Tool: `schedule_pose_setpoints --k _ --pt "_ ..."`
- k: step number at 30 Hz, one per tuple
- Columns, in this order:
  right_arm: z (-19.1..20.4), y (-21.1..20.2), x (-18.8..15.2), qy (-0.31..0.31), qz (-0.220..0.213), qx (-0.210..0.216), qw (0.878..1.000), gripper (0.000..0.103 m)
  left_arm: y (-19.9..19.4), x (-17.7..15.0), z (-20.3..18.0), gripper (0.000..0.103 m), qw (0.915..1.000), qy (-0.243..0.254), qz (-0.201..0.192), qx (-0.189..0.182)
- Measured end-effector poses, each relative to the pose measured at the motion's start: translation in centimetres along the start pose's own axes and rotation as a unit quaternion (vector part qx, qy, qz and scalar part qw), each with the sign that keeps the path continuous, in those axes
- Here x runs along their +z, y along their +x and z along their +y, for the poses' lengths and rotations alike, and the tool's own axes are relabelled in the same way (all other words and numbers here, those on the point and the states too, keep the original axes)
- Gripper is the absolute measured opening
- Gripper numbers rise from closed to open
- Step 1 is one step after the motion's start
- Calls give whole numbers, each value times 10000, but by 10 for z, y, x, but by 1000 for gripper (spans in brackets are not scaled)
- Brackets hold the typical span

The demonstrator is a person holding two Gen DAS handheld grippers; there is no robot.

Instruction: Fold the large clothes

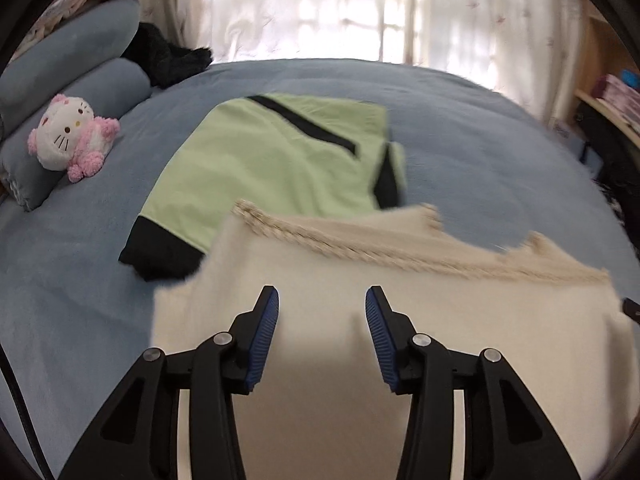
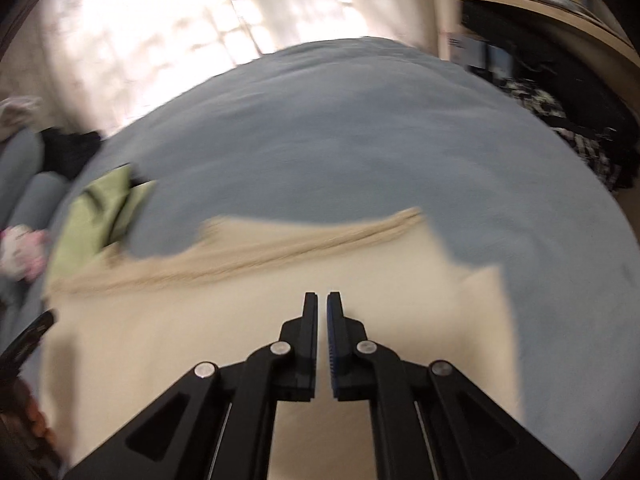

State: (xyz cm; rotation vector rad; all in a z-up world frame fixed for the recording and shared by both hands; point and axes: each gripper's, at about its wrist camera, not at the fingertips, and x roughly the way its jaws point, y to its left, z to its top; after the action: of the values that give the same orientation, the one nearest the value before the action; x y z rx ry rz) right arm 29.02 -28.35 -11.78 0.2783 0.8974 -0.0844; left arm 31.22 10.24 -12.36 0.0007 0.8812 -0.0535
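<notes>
A cream knitted garment [image 1: 320,300] lies spread on the blue-grey bed [image 1: 460,152] directly in front of both cameras, its braided, rope-like trim [image 1: 360,248] running across the far edge from about 10 o'clock to 3 o'clock in the left wrist view; the same trim [image 2: 260,256] slants across the right wrist view, blurred. The left hand-held gripper [image 1: 322,300] hangs over the near part of the cream fabric with its jaws partly apart, the blue ribbed pads [image 1: 264,344] facing each other and nothing pinched between them. The right hand-held gripper [image 2: 322,300] sits over the same garment [image 2: 280,320] with its jaws nearly together, only a thin slit between them, and no cloth visibly caught there. Beyond the cream piece, toward 12 o'clock in the left view, a light green garment with black trim [image 1: 272,152] lies flat on the bed, its near edge partly covered by the cream fabric; in the right view it appears at about 9 o'clock [image 2: 96,216]. Further out at 10 o'clock, a pink and white plush cat [image 1: 72,136] leans on a grey-blue pillow [image 1: 72,56], with a black furry item [image 1: 168,56] behind it. Sheer curtains [image 1: 320,8] glow with daylight at 12 o'clock, and wooden shelving [image 1: 608,92] stands at 2 o'clock.
</notes>
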Motion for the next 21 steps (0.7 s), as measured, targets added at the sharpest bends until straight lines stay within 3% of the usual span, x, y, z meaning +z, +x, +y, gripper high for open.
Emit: schedule_pose_setpoints --k 5,10,14,17,19,21 --pt "60 -13 -48 -379 556 739 9950 16 -56 -48 -27 45 9985 -98 107 -524" --pt "101 -33 -101 -773 522 1078 9898 16 -80 -101 -44 45 9966 -221 230 -761" --pt "104 -36 -124 -729 511 1093 9900 17 -71 -134 -46 45 9952 -387 574 -695" --pt "96 -39 -135 -712 471 1142 9898 16 -73 -144 -42 47 9963 -357 452 -643" --pt "85 -41 -137 -719 490 1074 9904 16 -73 -145 -40 54 9986 -157 389 -326" --pt "72 -45 -138 -762 482 891 9919 15 -72 -144 -32 54 9992 -107 386 -71"
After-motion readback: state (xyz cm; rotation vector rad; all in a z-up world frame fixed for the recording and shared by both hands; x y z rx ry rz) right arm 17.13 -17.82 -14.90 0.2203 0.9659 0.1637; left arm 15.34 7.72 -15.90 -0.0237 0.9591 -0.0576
